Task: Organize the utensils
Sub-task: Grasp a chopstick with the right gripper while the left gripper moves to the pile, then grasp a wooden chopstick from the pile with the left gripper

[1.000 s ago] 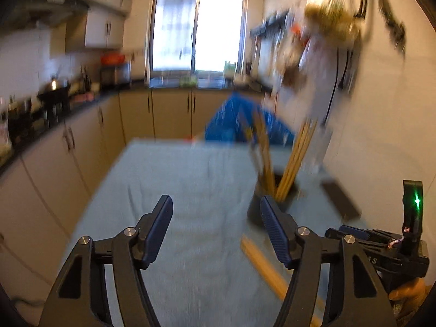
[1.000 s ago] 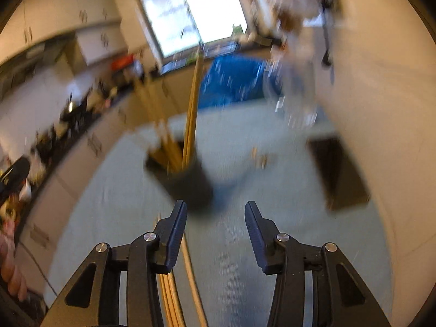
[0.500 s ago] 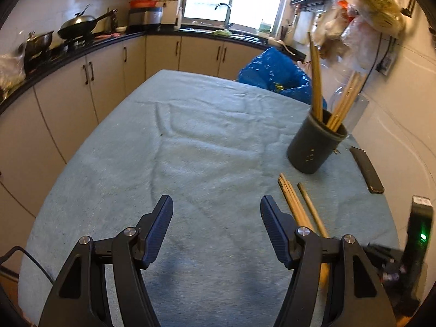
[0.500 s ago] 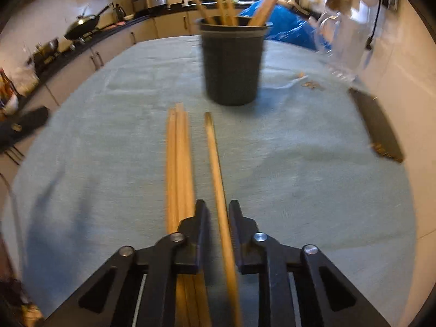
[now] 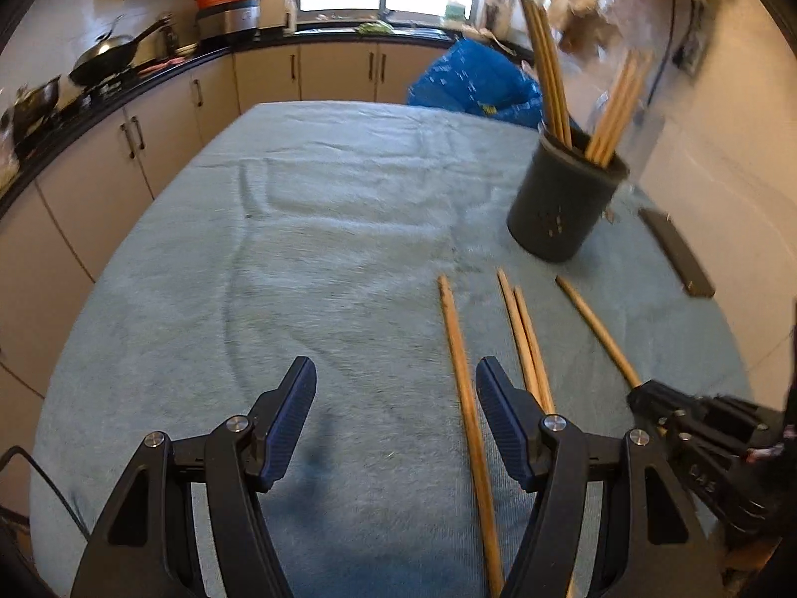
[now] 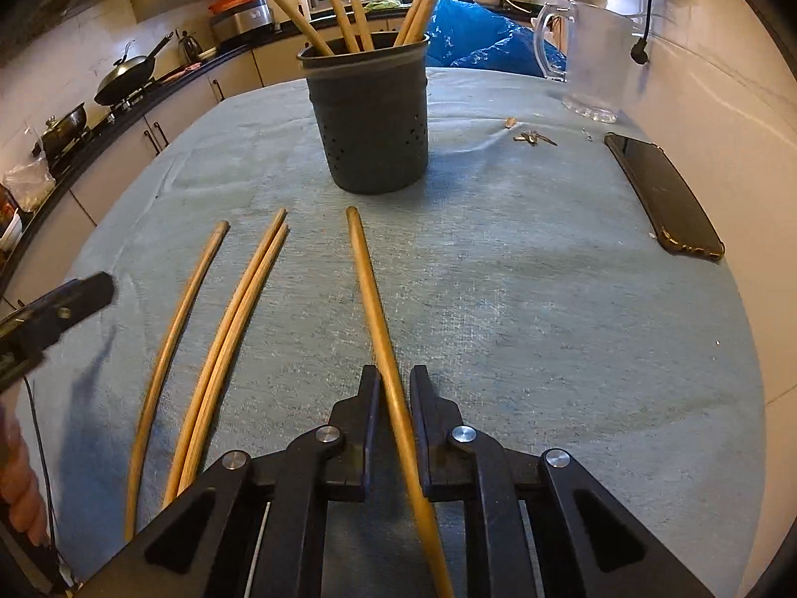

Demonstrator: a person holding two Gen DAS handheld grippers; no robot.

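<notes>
While right claw (image 6: pixel 391 398) has just closed on chopstick (image 6: pixel 371 289) | left claw (image 5: pixel 396 423) agape, empty

Your right gripper (image 6: pixel 392 393) clamps a chopstick (image 6: pixel 371 294).
Its jaws have just been closing onto that stick, which points toward the dark holder (image 6: pixel 371 114) near the table's (image 6: pixel 548 324) far edge; three loose chopsticks (image 6: pixel 234 319) lie toward the left edge.

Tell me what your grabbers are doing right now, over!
Right gripper has just closed on one chopstick. Left gripper open, holding nothing. Three chopsticks loose on cloth. Path to holder looks clear.
</notes>
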